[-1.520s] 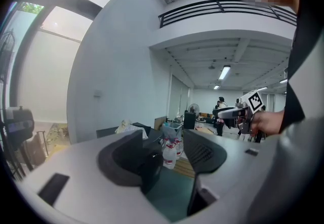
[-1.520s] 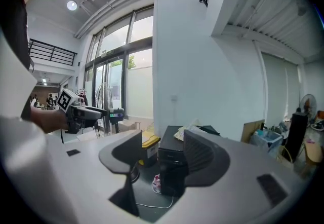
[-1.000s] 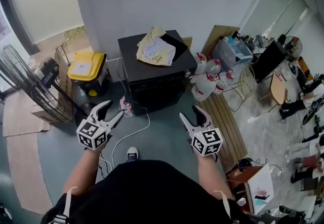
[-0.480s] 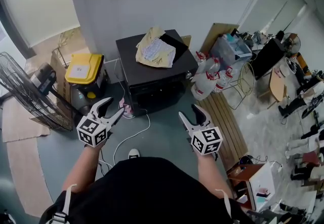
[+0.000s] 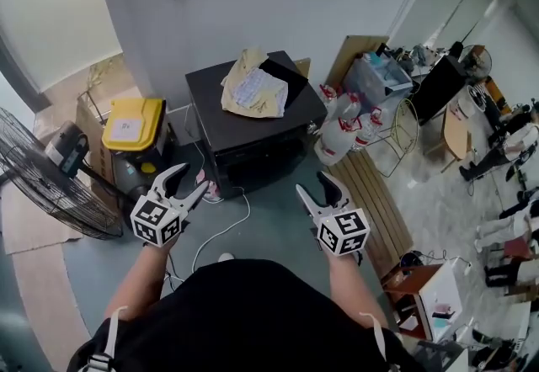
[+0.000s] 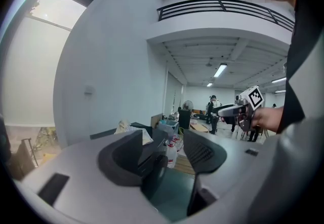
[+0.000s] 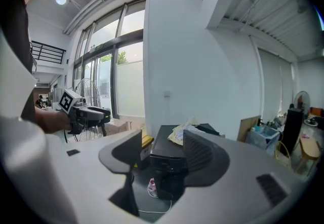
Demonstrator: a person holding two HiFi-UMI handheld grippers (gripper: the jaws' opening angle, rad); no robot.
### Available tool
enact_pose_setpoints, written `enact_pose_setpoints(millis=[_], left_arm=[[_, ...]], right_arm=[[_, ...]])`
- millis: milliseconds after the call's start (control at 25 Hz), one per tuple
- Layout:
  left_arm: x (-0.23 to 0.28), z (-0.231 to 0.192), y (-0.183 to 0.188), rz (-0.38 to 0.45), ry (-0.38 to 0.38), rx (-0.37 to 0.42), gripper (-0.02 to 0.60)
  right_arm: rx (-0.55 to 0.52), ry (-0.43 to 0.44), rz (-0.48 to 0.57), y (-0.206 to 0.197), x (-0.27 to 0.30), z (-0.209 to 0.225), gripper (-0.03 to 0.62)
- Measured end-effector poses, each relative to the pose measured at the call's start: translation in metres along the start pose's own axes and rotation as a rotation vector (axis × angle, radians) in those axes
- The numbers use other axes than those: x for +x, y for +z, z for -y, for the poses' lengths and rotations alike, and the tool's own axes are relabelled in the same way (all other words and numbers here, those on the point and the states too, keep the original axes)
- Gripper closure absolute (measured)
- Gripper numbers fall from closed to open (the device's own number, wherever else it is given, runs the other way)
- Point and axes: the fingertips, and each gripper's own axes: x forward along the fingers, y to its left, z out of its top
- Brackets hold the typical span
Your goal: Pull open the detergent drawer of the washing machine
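Grey-green floor [image 5: 278, 219], open workshop room, seen steeply from above. Person in a black top [image 5: 244, 311] fills the bottom edge, both forearms bare and stretched forward.

- 2 hand-held grippers at about waist level, well apart from each other, each with its marker cube facing up.
- left gripper [image 5: 187, 181]: jaws spread wide, nothing between them. Its own view looks through the gap at the floor and the machine's right-hand corner.
- right gripper [image 5: 313, 188]: jaws likewise spread wide and empty. Its own view frames the machine's front face between the 2 pads.
- Neither gripper touches anything; both hang over bare floor, short of the machine.
- white cable [image 5: 223, 231] loops across the floor between the grippers and runs toward the machine's foot.
- black machine [image 5: 253, 130]: box-shaped, straight ahead, its back toward the white wall [image 5: 278, 0]. Front face is dark; the drawer on it is too small and too shadowed to pick out.
- crumpled yellowish paper [image 5: 251, 86] lies on the machine's top, toward the rear.
- Left of the machine: yellow-lidded box [image 5: 133, 122], then a large wire-guard fan [image 5: 50, 185] at the frame edge.
- Right of the machine: white jugs [image 5: 341, 130] with red caps, beside a slatted wooden board [image 5: 375, 202] lying on the floor.
- Far right: cluttered desks and chairs, too small to detail.
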Motion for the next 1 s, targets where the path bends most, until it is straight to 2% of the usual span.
enact_pose_setpoints(millis=[320,1000], left_arm=[[0.005,-0.027,0.005,0.021,-0.022,0.0,0.322],[0.011,-0.051,0.003,0.025,-0.091,-0.013,0.322]], right_arm=[[-0.009,-0.012,-0.002,0.01,0.029,-0.013,0.338],[-0.016,-0.041,-0.016,0.021,0.066,-0.038,0.335]])
